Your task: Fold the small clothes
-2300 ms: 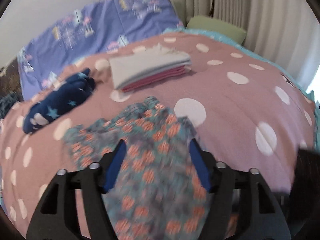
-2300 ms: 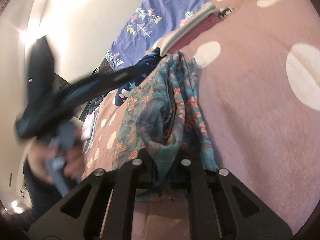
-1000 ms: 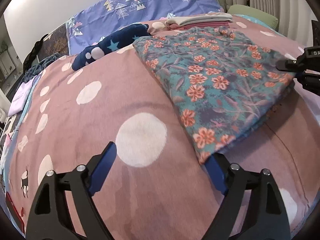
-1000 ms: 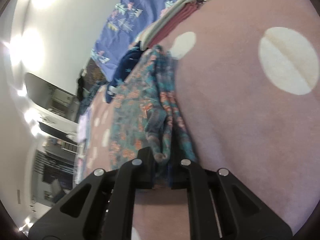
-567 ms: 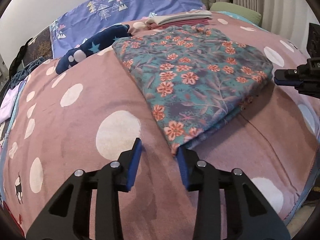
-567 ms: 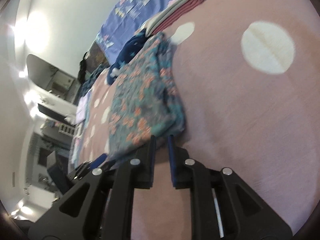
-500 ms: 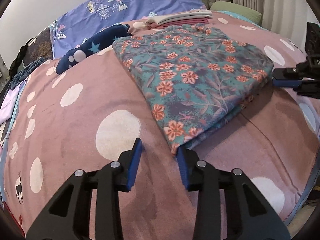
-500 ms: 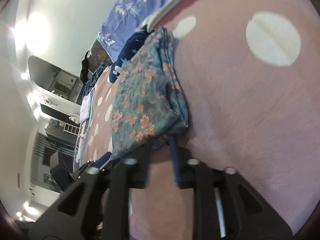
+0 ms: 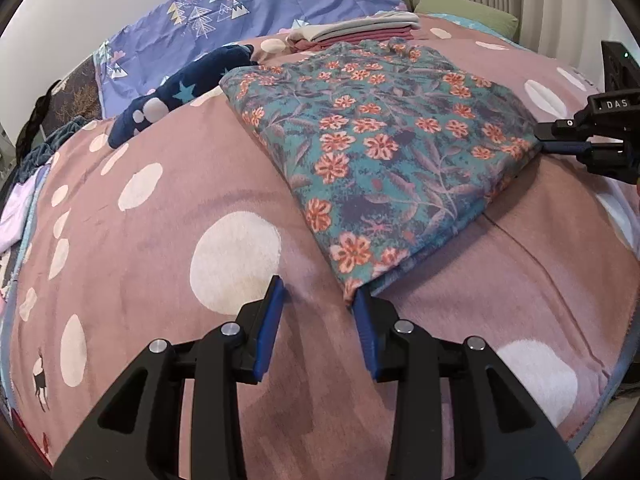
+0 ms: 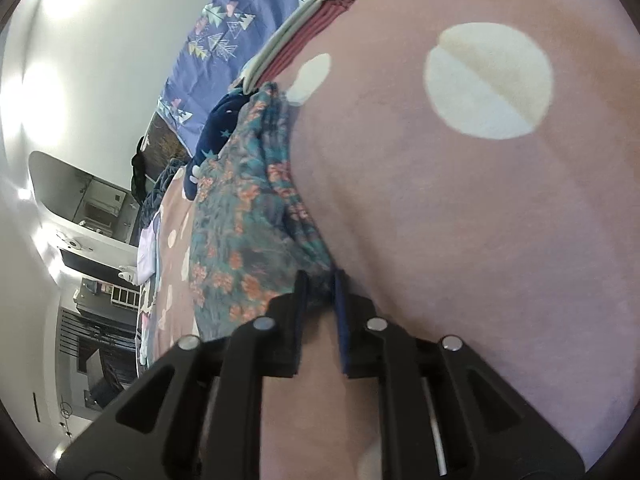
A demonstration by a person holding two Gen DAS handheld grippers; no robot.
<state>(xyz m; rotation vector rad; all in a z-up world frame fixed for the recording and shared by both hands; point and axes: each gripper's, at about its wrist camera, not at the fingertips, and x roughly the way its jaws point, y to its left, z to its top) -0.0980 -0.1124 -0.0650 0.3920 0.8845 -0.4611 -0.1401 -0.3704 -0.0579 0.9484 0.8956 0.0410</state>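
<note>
Left gripper (image 9: 318, 300) parted, right pad touching the near corner of the floral garment (image 9: 384, 148), flat on the spotted blanket (image 9: 168, 216). Right gripper (image 10: 320, 292) narrowly apart around the garment's right corner; actual pinch hard to judge, edge hidden between pads.

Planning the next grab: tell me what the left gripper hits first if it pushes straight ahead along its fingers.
Most likely the near corner of the floral garment. The left gripper is open just above the polka-dot blanket, and its right-hand finger already sits at that corner. Depth is unclear, so the blanket could brush first.
</note>
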